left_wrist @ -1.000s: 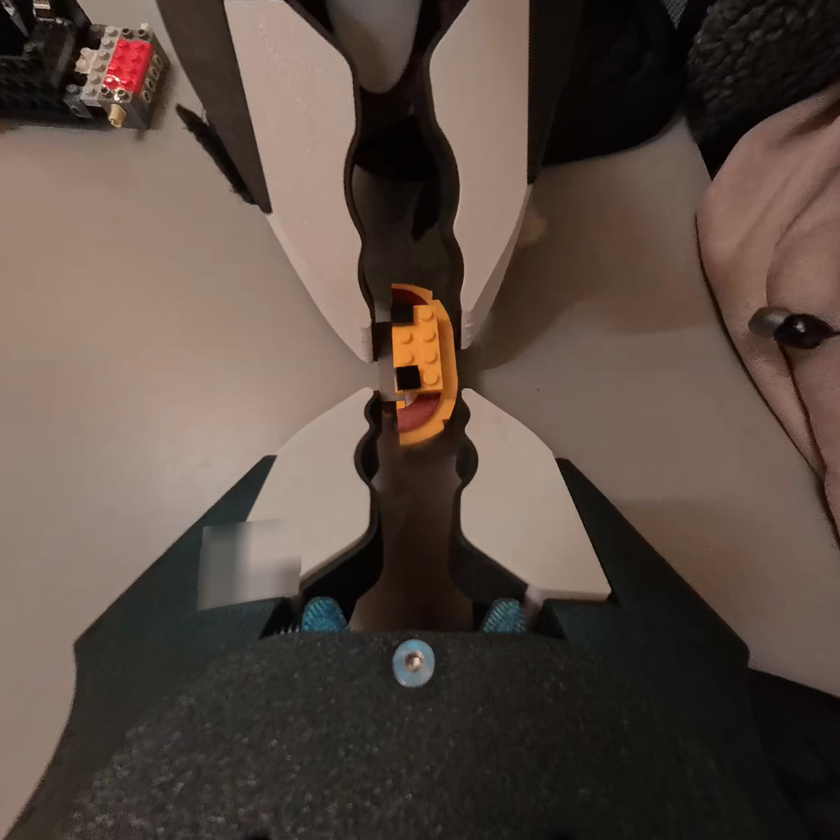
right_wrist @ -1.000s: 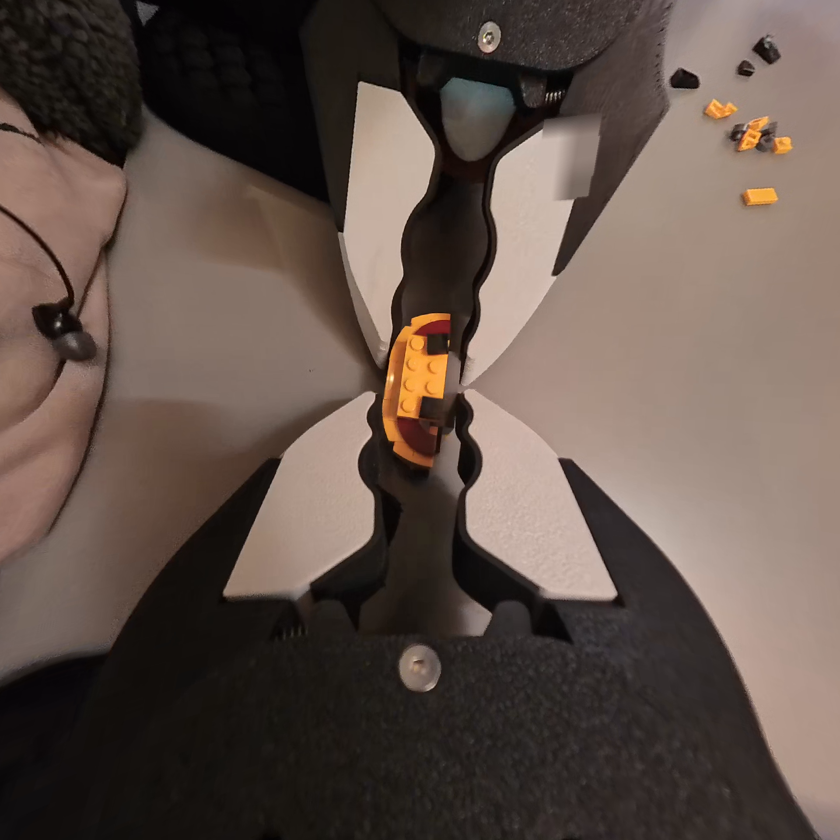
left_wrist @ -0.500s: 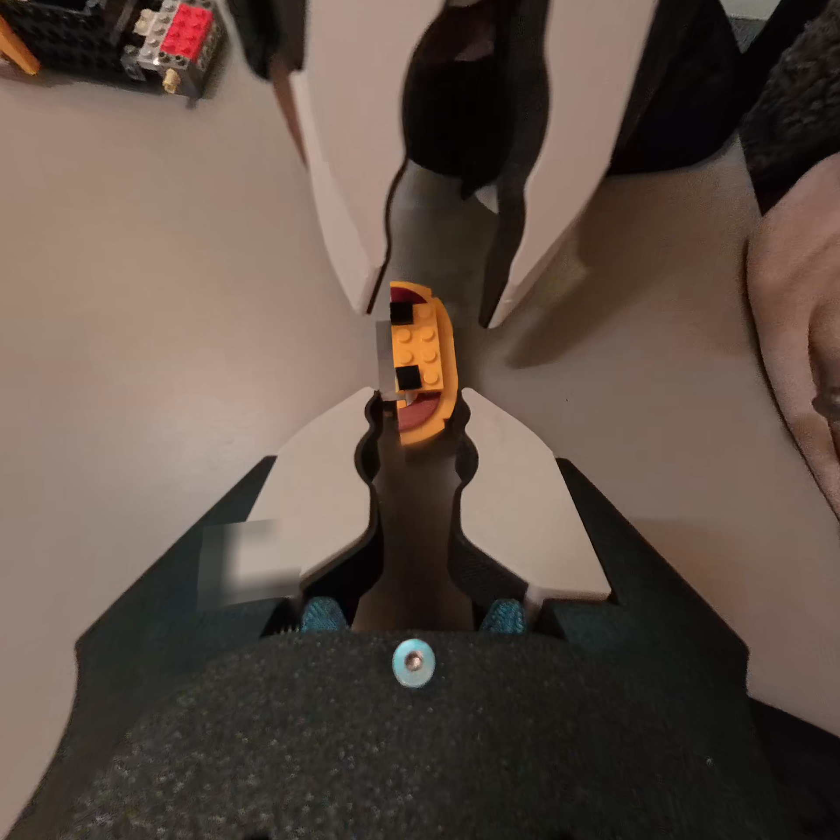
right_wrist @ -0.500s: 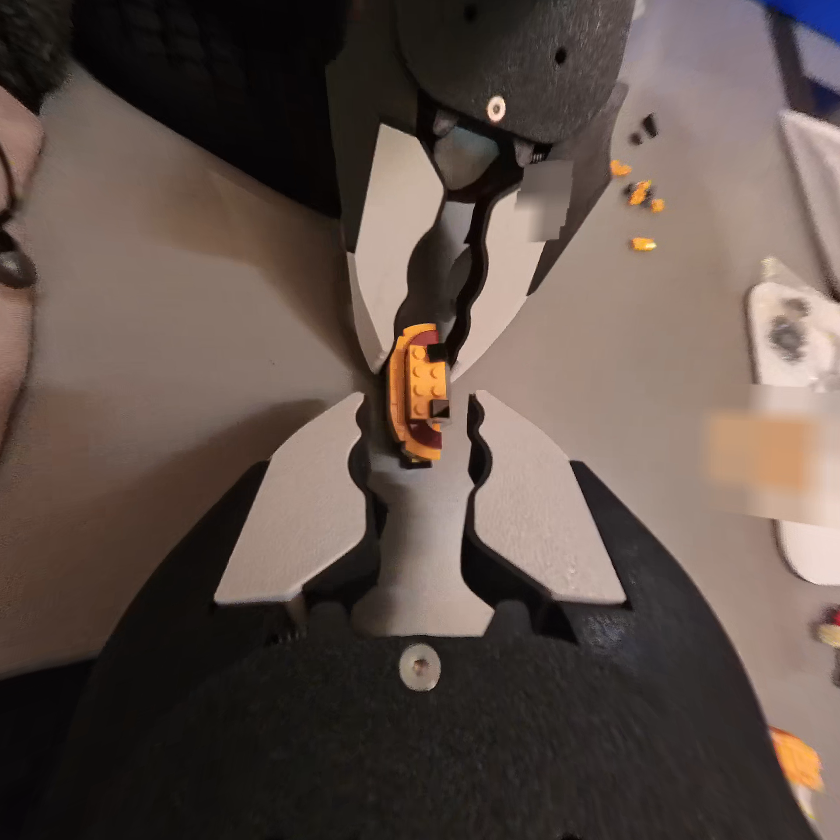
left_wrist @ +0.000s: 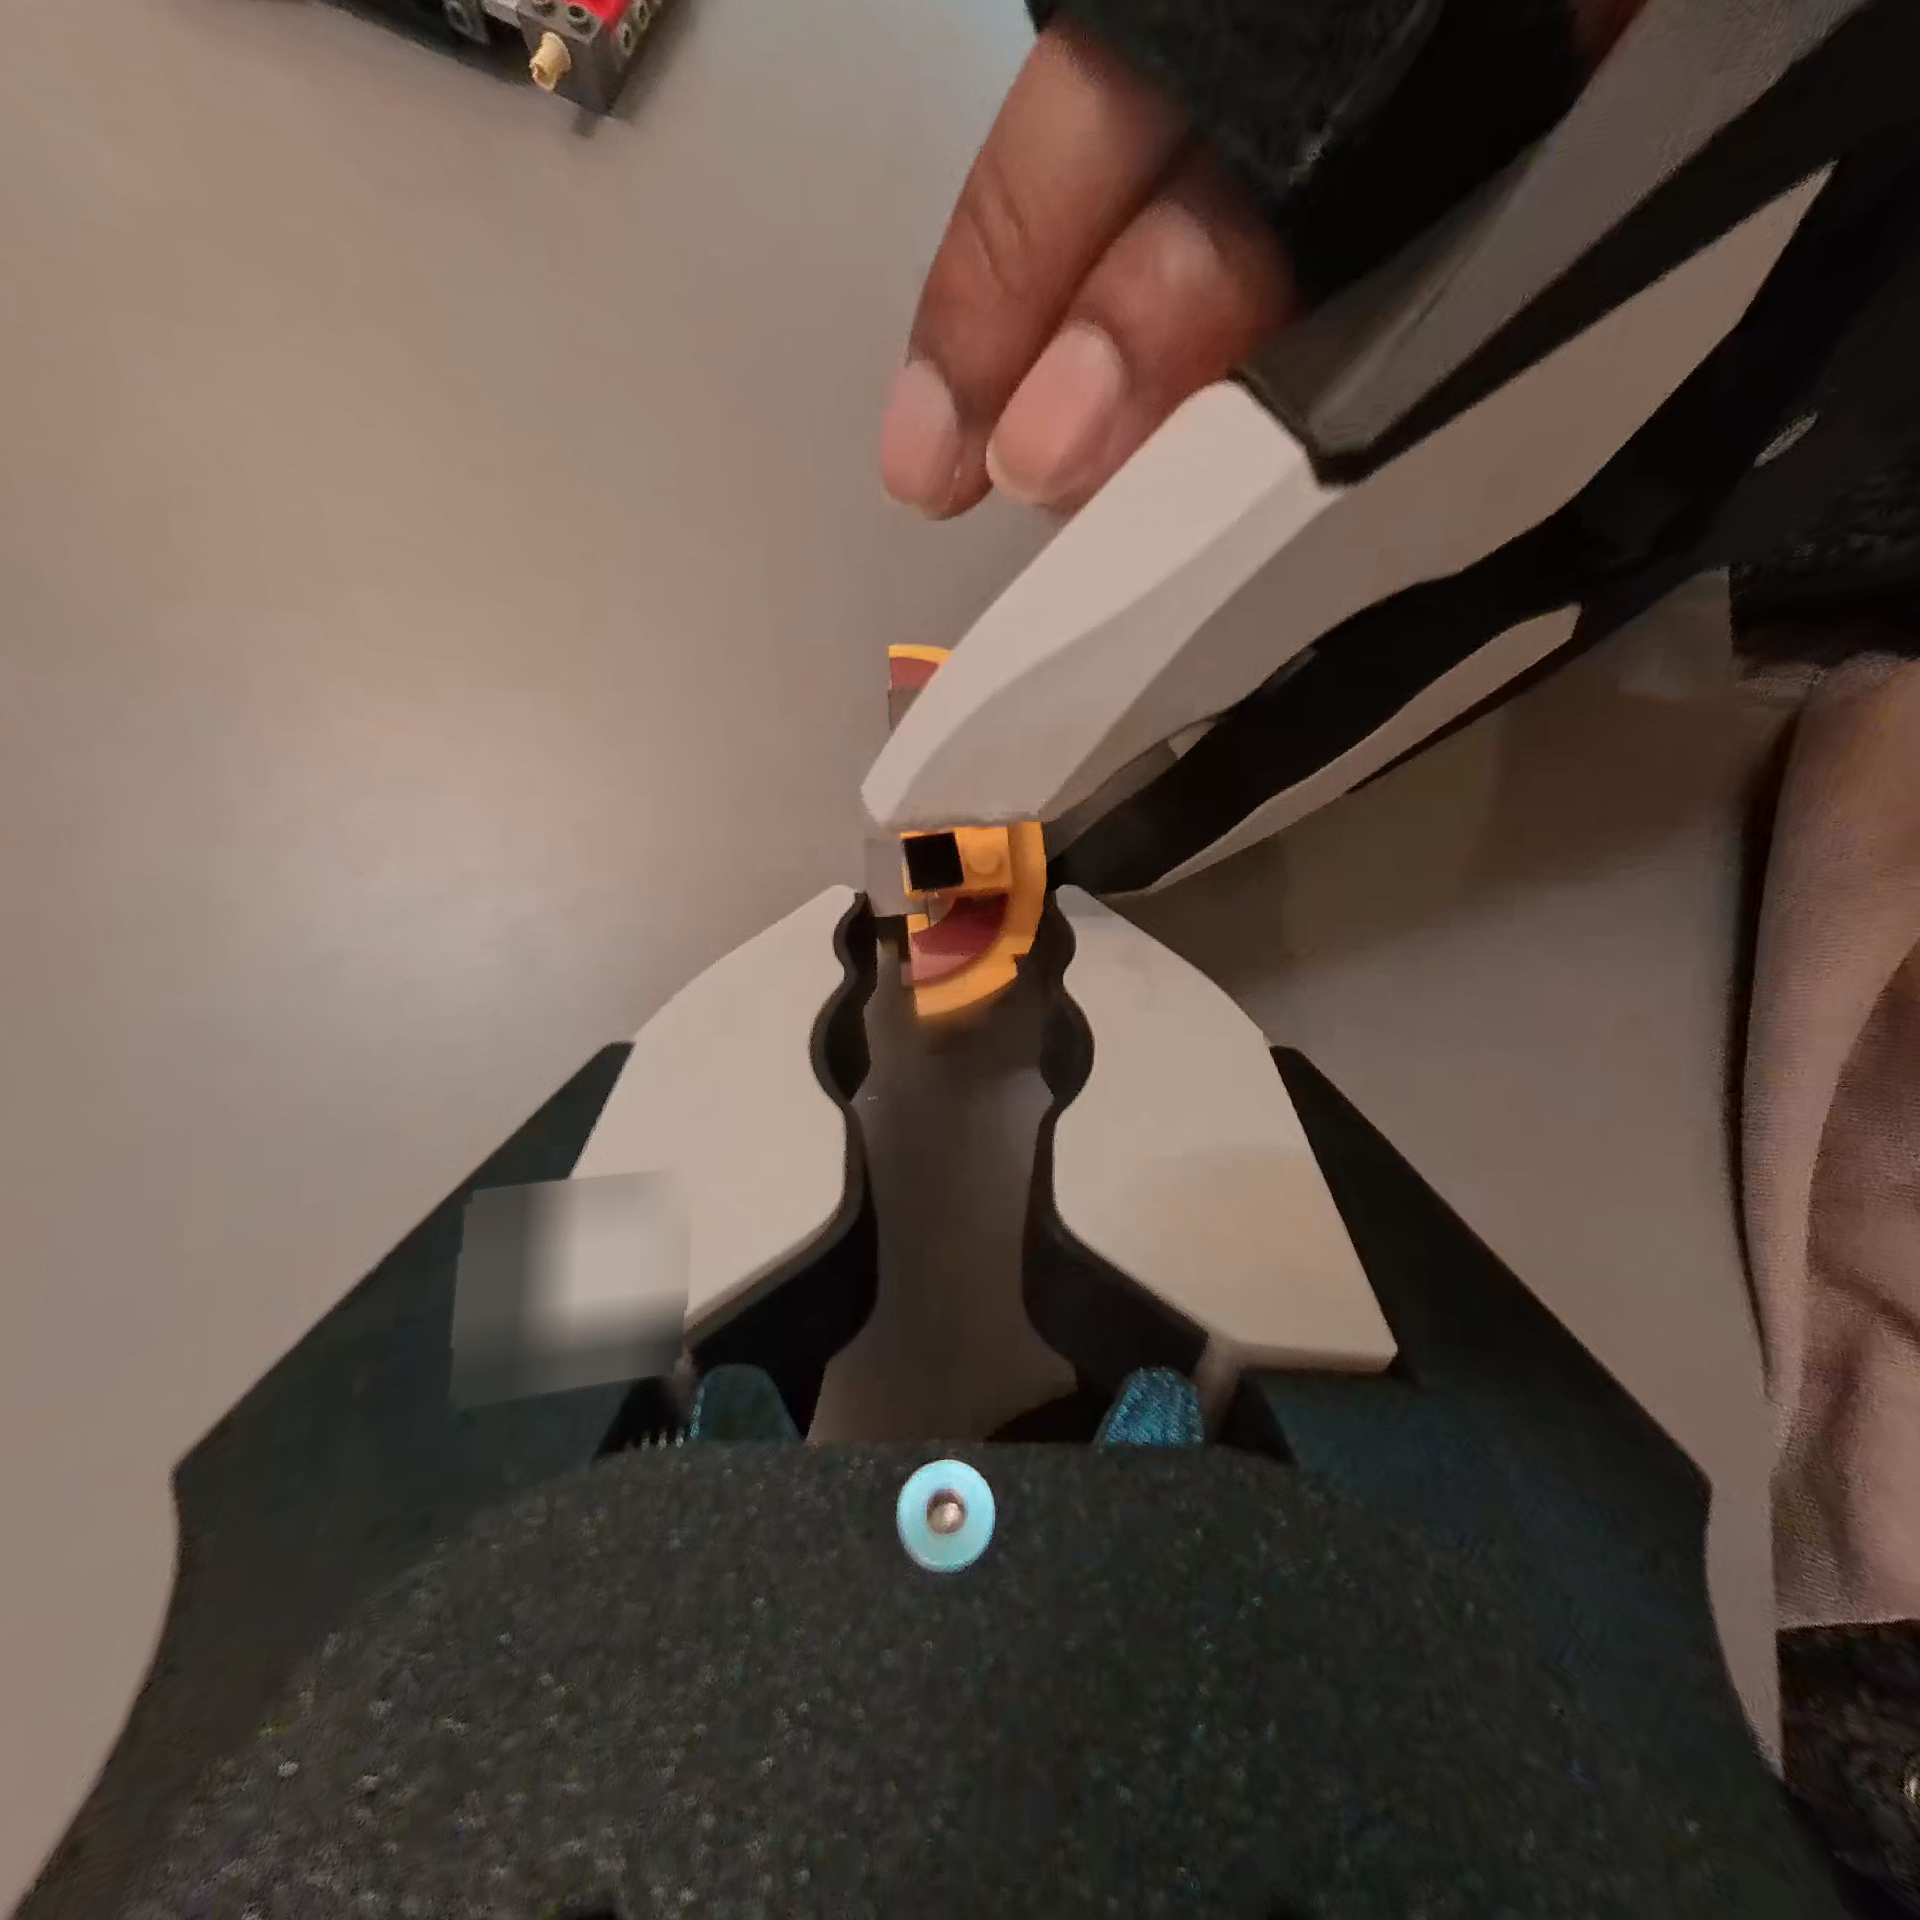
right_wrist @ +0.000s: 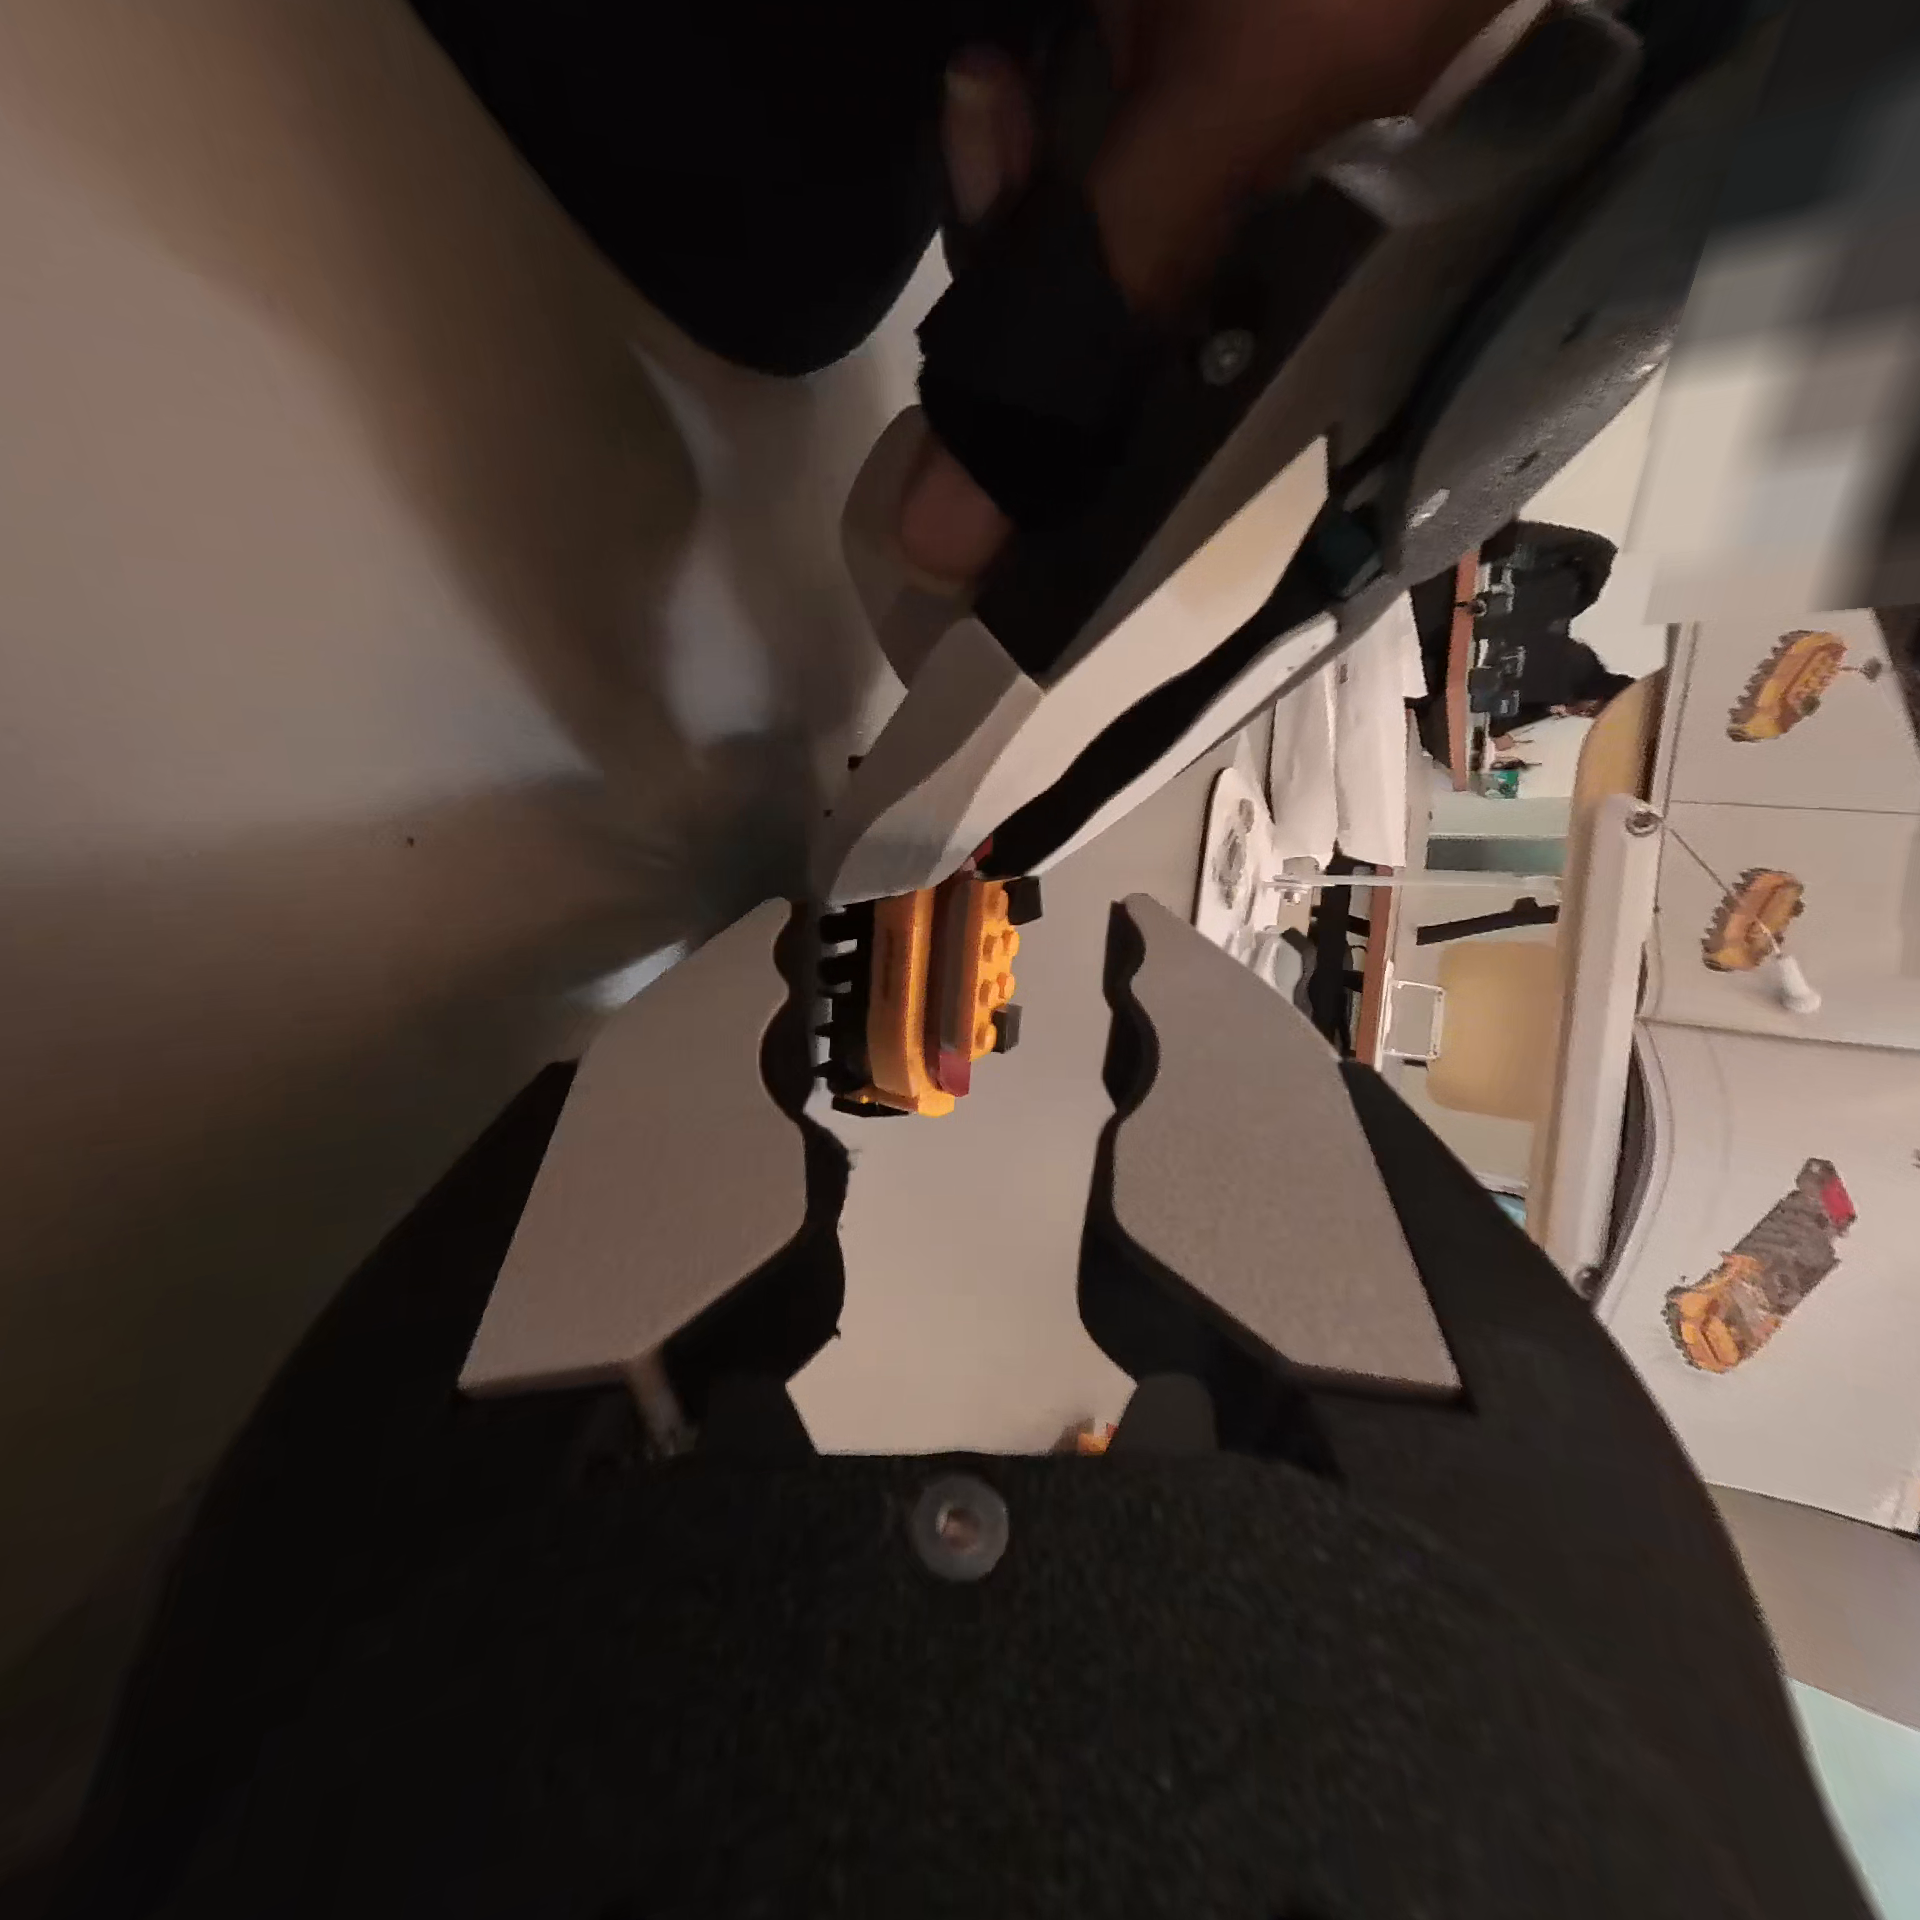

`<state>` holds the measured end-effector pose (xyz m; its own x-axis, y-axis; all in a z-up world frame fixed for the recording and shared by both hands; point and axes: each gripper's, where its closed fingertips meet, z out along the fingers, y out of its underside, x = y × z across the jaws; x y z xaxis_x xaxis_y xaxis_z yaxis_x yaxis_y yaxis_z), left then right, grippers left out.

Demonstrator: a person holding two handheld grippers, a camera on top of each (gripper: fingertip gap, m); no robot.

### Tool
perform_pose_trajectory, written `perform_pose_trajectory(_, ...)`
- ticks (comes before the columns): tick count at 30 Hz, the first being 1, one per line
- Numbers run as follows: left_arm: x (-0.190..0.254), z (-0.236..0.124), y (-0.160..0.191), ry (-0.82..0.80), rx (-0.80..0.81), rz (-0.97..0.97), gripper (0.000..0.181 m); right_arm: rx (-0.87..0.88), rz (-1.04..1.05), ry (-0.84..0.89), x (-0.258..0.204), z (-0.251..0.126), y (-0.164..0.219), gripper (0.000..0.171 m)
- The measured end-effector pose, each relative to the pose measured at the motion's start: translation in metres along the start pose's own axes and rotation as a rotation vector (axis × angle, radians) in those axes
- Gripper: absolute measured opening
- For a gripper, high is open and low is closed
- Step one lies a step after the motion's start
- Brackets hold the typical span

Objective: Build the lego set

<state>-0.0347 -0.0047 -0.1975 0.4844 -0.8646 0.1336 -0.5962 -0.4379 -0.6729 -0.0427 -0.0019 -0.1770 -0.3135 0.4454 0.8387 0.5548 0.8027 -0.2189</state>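
A small orange lego assembly (left_wrist: 971,940) with dark red and black parts sits between the tips of my left gripper (left_wrist: 961,906), which is shut on it above the grey table (left_wrist: 416,831). In the right wrist view the same assembly (right_wrist: 920,1003) hangs between the spread fingers of my right gripper (right_wrist: 956,920), close to the left finger, and the right gripper is open. The left gripper (right_wrist: 925,868) reaches in from the upper right there and pinches the piece. In the left wrist view one right-gripper finger (left_wrist: 1039,644) lies over most of the piece.
A hand (left_wrist: 1039,343) in a dark glove holds the right gripper. A partly built grey and red lego model (left_wrist: 561,42) lies at the far left. Beige cloth (left_wrist: 1849,1039) lies at the right. A sheet with pictures of orange vehicles (right_wrist: 1766,935) stands to the right. The tips of both grippers are at nearly the same place.
Both grippers were shut on the orange assembly. The right gripper has opened, let go and swung round to an angle; the left gripper still holds the piece.
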Motion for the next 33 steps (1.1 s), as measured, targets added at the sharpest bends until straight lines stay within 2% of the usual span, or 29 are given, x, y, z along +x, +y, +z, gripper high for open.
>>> perform_pose_trajectory(1,0.0,0.0,0.001,-0.002,-0.007,-0.001,0.029,-0.003,-0.01,-0.008,-0.003,0.0,0.0,0.054)
perform_pose_trajectory(11,0.007,0.006,0.006,0.027,-0.042,-0.023,0.029,-0.018,-0.029,-0.017,-0.016,0.006,-0.001,0.04)
perform_pose_trajectory(23,0.006,0.006,0.006,0.049,-0.034,-0.071,0.03,-0.022,0.022,0.054,-0.017,0.005,0.001,0.037)
perform_pose_trajectory(33,0.007,0.006,0.008,0.053,-0.042,-0.056,0.029,-0.019,-0.03,-0.003,-0.019,0.006,0.0,0.037)
